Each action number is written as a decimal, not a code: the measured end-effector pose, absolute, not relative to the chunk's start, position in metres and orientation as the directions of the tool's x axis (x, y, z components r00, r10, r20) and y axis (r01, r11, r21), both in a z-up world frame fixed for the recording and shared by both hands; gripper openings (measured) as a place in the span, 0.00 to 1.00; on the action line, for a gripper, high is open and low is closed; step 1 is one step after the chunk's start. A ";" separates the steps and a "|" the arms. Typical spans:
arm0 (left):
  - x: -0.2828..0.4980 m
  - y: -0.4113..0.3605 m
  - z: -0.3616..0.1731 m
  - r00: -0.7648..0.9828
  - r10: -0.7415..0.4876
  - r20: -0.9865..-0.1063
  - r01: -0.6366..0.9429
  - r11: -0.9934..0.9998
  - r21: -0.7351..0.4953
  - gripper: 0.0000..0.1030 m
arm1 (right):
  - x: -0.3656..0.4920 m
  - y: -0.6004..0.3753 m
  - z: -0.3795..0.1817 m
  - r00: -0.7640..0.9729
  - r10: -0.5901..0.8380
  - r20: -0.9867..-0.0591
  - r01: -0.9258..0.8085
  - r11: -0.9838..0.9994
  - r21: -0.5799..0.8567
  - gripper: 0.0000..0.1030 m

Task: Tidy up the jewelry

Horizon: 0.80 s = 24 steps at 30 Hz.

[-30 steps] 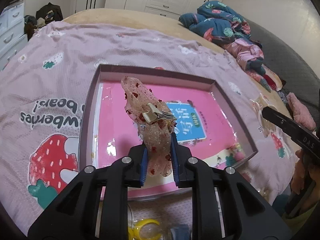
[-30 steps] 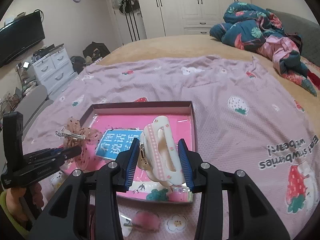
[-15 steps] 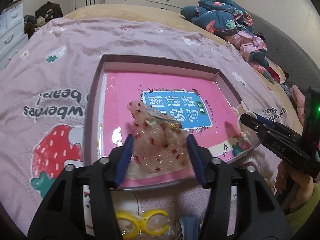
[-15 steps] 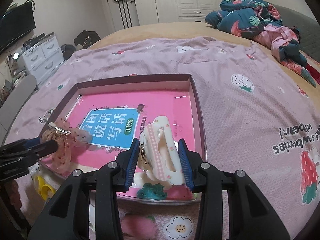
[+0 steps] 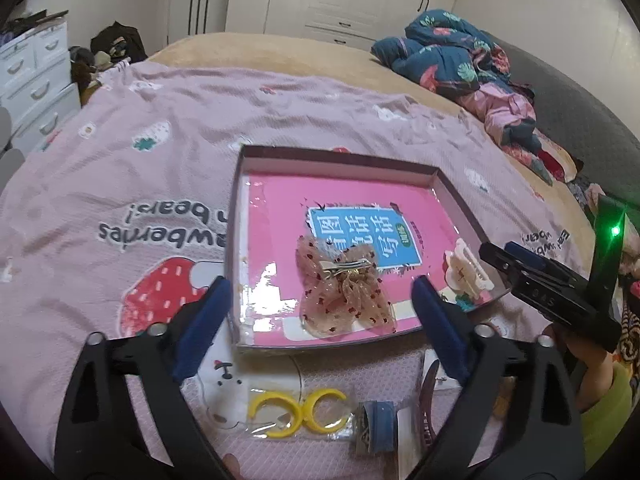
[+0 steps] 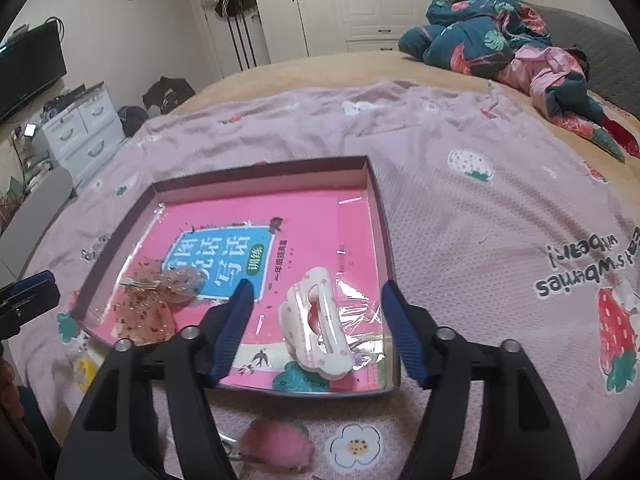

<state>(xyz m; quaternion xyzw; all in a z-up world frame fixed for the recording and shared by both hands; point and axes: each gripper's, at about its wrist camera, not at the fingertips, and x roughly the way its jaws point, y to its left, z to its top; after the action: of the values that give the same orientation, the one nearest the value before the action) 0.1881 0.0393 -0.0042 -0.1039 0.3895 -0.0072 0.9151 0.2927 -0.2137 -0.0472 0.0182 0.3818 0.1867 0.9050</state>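
My left gripper hung with its jaws spread wide, holding nothing, and my right gripper was the same — both sets of blue pads stood well apart from the pieces below them.

What worried me first was the plastic film over the pink book that lined the box. It looked slick and wrinkled, and I judged that the white claw clip, lying on its side near the front right corner, could skate toward the low front wall if either jaw nudged it. The sheer bow clip looked limp and light; a pad brushing its gauze might drag it along or flip it over the near edge. My 2 grippers were also close together over 1 small box, so I thought a careless reach could knock one against the other.

The box held just those 2 pieces: the bow clip toward the front left, partly over the blue label, and the claw clip toward the front right. Outside it, on the pink bedspread just before the front wall, lay a packet with yellow crescent clips, a blue clip and a pink fuzzy piece — none of them in the box yet
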 end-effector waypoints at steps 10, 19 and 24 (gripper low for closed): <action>0.161 0.041 0.023 0.738 -0.073 -0.671 -0.070 0.981 -0.183 0.89 | 0.257 -0.228 0.000 0.706 0.365 -0.607 -0.339 0.927 0.163 0.81; 0.143 0.043 0.043 0.768 -0.072 -0.636 -0.063 0.980 -0.187 0.90 | 0.218 -0.242 0.041 0.754 0.388 -0.530 -0.354 0.920 0.170 0.84; 0.131 0.044 0.050 0.782 -0.065 -0.620 -0.068 0.980 -0.189 0.90 | 0.197 -0.247 0.059 0.772 0.397 -0.496 -0.366 0.916 0.164 0.88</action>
<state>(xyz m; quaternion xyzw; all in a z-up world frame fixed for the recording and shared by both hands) 0.1306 0.0435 0.0502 -0.1007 0.3302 0.0007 0.9385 0.1971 -0.2468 0.0592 0.0288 0.2696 0.2027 0.9410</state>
